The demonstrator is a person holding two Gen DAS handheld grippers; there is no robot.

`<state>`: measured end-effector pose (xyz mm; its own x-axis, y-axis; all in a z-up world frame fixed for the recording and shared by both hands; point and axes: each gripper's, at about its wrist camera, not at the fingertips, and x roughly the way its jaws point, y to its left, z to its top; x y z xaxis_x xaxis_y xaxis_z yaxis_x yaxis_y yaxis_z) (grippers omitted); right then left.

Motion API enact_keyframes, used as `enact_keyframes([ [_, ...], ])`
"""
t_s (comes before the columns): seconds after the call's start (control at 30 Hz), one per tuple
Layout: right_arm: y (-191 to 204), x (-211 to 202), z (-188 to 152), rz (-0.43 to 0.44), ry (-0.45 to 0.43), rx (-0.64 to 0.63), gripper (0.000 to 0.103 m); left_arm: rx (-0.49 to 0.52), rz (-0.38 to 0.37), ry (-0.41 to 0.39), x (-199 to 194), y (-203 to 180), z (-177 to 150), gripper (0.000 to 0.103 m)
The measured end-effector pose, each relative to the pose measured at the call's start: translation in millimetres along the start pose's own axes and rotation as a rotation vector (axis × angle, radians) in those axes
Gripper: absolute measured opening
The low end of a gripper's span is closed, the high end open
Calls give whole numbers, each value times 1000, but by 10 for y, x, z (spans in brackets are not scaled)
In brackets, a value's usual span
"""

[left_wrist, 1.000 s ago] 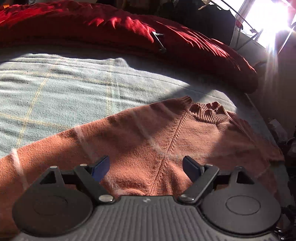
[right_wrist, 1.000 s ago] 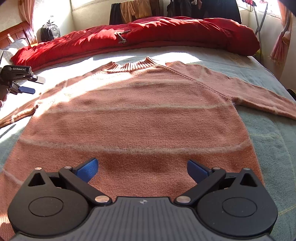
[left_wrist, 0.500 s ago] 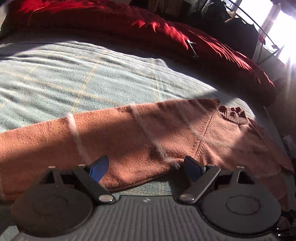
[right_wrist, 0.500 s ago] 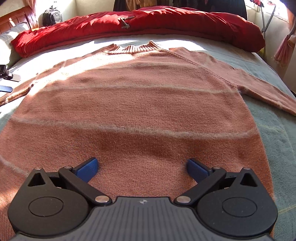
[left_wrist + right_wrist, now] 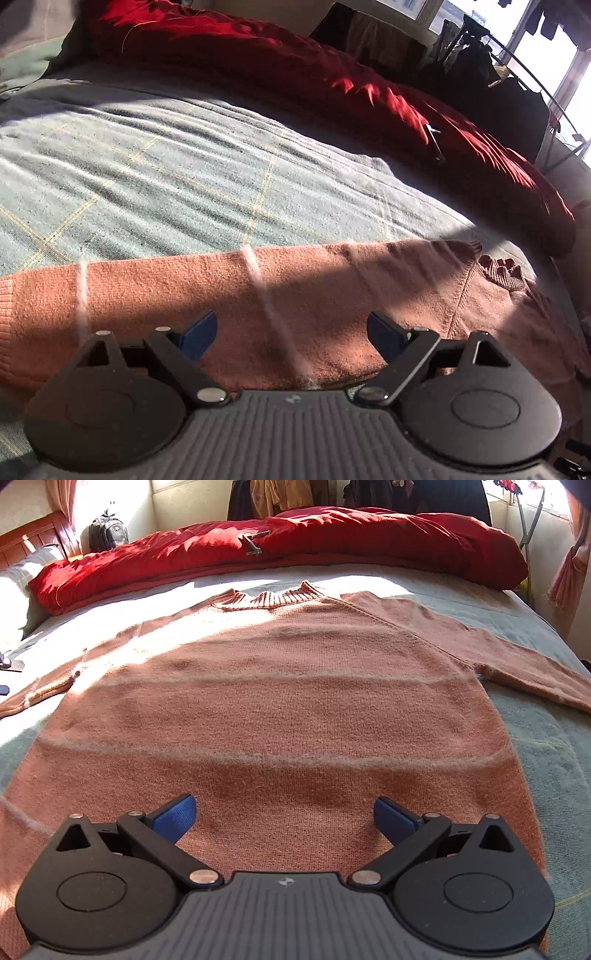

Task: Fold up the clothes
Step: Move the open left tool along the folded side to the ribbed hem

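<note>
One terracotta knit sweater [image 5: 280, 709] lies spread flat, front up, across a pale green blanket [image 5: 155, 173] on a bed, its ribbed collar [image 5: 273, 597] toward a rumpled red duvet [image 5: 332, 539] bunched along the far side. Thin pale stripes cross the body and both sleeves, which stretch outward to either side. Sunlight falls in a bright patch over the shoulder area, while the lower body sits in shade.

The right gripper [image 5: 284, 816] hovers above the sweater's lower body, angled downward toward the hem area, its blue-padded fingers [image 5: 173, 818] spread wide with nothing between them but fabric lying below. The left gripper [image 5: 291, 332] hangs over the outstretched left sleeve [image 5: 166, 291], also tilted down, its jaws likewise standing far apart and gripping nothing; the ribbed cuff shows at the left edge of that view. A black backpack [image 5: 108, 533] sits against the far wall beside a wooden headboard [image 5: 37, 535].
</note>
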<state>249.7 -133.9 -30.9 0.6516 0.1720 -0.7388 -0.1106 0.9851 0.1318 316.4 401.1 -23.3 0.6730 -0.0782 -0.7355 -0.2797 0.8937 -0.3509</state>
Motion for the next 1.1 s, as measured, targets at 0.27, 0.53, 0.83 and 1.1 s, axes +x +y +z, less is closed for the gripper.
enact_keyframes([
  [0.27, 81, -171, 144, 65, -64, -7, 103, -105, 83, -5, -200, 585, -172, 88],
  [0.53, 95, -11, 260, 101, -20, 23, 103, -144, 76, -91, -406, 662, -38, 89],
  [0.83, 46, 245, 263, 103, 72, 46, 103, -193, 321, -125, -215, 973, -39, 88],
  [1.1, 7, 335, 199, 100, 78, 49, 103, -92, 133, -87, -301, 314, -45, 89],
])
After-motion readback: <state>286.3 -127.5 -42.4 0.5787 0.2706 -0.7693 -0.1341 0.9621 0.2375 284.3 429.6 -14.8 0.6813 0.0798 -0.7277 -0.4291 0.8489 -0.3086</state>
